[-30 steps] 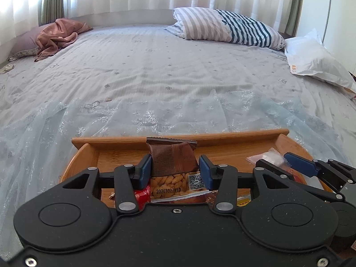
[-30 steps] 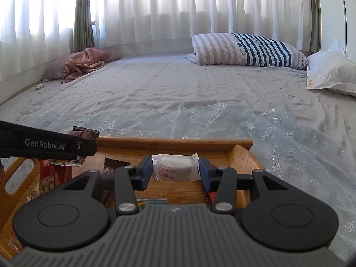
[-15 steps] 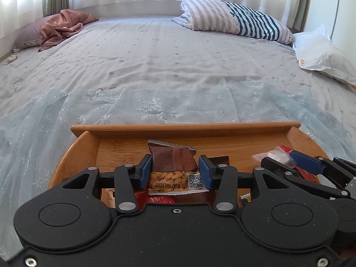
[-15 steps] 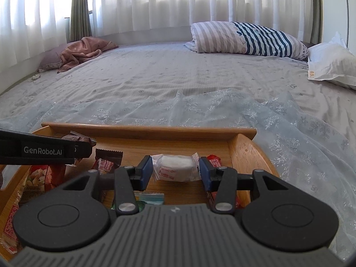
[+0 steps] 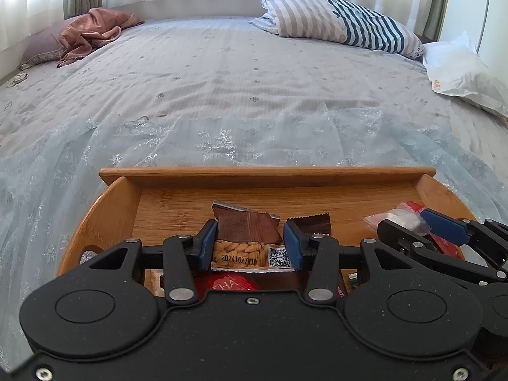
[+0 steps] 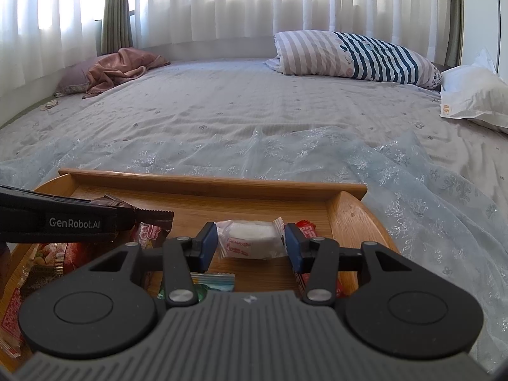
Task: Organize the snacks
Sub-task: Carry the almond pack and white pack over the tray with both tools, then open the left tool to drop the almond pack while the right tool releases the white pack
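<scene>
My left gripper (image 5: pixel 250 243) is shut on a brown almond snack packet (image 5: pixel 246 241) and holds it over the wooden tray (image 5: pixel 266 174). My right gripper (image 6: pixel 251 242) is shut on a white wrapped snack (image 6: pixel 250 238) over the tray's right part (image 6: pixel 349 206). The right gripper also shows at the right edge of the left wrist view (image 5: pixel 422 225). The left gripper's side shows at the left of the right wrist view (image 6: pixel 63 222). Several packets lie in the tray: a red one (image 5: pixel 228 284), a dark one (image 5: pixel 312 223), red ones (image 6: pixel 149 231).
The tray stands on a pale blue sheer cloth (image 5: pixel 222 139) on a grey bed (image 5: pixel 222 73). A striped pillow (image 6: pixel 355 55), a white pillow (image 6: pixel 473 95) and a pink cloth (image 6: pixel 120 68) lie at the far side, under curtained windows.
Both grippers have tilted down and come lower over the tray, still holding their packets. More of the tray floor and its packets shows now.
</scene>
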`<state>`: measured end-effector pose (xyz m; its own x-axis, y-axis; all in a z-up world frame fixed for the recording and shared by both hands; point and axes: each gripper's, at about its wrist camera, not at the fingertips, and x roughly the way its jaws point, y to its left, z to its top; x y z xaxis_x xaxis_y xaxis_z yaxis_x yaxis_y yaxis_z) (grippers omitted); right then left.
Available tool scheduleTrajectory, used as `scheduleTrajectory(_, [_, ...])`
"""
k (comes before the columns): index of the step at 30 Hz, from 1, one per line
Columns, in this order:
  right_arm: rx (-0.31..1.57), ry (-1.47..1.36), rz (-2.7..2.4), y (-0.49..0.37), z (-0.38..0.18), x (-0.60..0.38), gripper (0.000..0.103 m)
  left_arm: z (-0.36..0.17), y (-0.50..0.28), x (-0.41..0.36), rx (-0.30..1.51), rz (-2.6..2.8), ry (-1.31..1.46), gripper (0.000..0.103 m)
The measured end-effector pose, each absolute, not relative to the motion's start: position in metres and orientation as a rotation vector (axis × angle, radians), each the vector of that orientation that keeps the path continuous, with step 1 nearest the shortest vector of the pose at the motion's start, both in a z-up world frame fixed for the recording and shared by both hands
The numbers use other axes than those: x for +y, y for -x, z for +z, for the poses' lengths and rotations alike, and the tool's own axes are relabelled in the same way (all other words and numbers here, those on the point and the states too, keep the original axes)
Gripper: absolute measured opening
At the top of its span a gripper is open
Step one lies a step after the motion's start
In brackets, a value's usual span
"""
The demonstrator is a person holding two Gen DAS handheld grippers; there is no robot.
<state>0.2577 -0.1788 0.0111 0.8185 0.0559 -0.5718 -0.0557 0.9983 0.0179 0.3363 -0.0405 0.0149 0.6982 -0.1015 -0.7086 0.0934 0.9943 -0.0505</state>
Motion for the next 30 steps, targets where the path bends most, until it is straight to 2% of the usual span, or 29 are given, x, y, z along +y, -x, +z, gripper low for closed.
scheduleTrajectory(13, [0.618, 0.016, 0.063, -0.259, 0.013, -0.177, 0.052, 0.01, -0.339, -0.042, 0.804, -0.099, 0.016, 0.043])
scheduleTrajectory(21, [0.612, 0.01, 0.07, -0.257, 0.016, -0.178, 0.059, 0.014, -0.338, -0.04, 0.811, -0.106, 0.025, 0.046])
scheduleTrajectory(24, [0.605, 0.013, 0.071, -0.255, 0.02, -0.178, 0.061, 0.019, -0.336, -0.039, 0.805, -0.102, 0.018, 0.049])
scheduleTrajectory(26, [0.598, 0.015, 0.071, -0.253, 0.023, -0.178, 0.066, 0.023, -0.333, -0.039, 0.798, -0.101, 0.013, 0.053])
scheduleTrajectory(30, [0.583, 0.008, 0.07, -0.248, 0.03, -0.179, 0.066, 0.034, -0.324, -0.039, 0.776, -0.107, 0.0, 0.063])
